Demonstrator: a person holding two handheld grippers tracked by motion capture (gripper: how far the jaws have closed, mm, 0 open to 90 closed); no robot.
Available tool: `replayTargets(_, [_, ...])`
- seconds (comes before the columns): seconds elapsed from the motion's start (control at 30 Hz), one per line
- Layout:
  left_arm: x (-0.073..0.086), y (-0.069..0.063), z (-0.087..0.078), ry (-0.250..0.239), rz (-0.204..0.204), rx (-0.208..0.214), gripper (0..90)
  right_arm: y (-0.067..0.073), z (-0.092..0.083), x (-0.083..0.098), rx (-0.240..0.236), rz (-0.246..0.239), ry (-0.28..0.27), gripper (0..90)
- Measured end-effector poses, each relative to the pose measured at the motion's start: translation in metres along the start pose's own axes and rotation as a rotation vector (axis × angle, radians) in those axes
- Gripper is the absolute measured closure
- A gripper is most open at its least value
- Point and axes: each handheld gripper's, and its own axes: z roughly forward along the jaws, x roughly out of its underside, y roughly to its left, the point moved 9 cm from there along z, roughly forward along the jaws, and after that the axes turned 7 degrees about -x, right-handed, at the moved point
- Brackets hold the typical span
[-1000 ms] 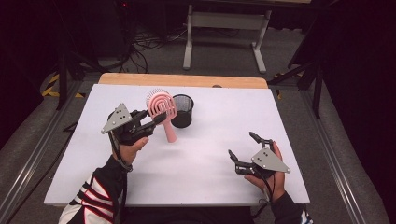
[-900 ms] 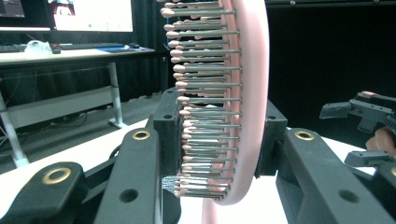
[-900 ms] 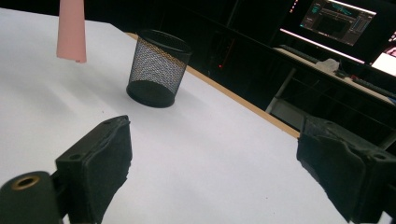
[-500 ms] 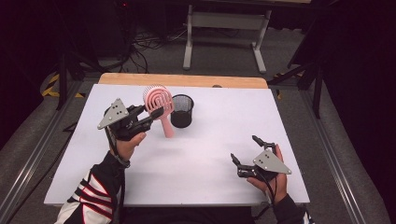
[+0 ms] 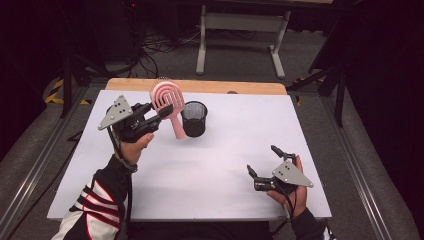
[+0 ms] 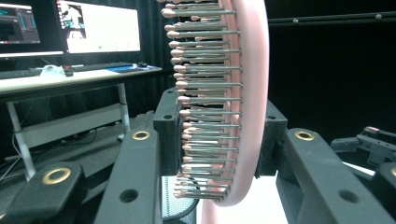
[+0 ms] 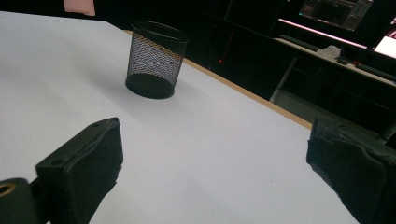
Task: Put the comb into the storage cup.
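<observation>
white table [image 5: 210,175] in a dark room, pink hairbrush held beside a black mesh cup.
left gripper [image 5: 161,111] is clamped on the pink hairbrush [image 5: 167,102], lifted off the table, handle slanting down toward the mesh cup [image 5: 194,118] just to its right. right gripper [image 5: 264,164], jaws just spreading and empty, rests well apart near the front edge.

Pink brush [image 5: 166,101], round slotted head up, bristles on one face, handle slanting down just left of black mesh cup [image 5: 194,118], clear of table.
</observation>
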Motion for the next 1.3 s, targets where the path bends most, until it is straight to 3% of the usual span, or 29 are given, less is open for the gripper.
replayTargets(0.53, [-0.015, 0.003, 0.018, -0.003, 0.007, -0.002, 63.4, 0.000, 0.001, 0.001, 0.003, 0.005, -0.004, 4.5])
replayTargets(1.3, [-0.012, 0.018, 0.047, 0.027, -0.027, -0.019, 63.4, 0.000, 0.000, 0.000, -0.003, 0.008, -0.008, 5.1])
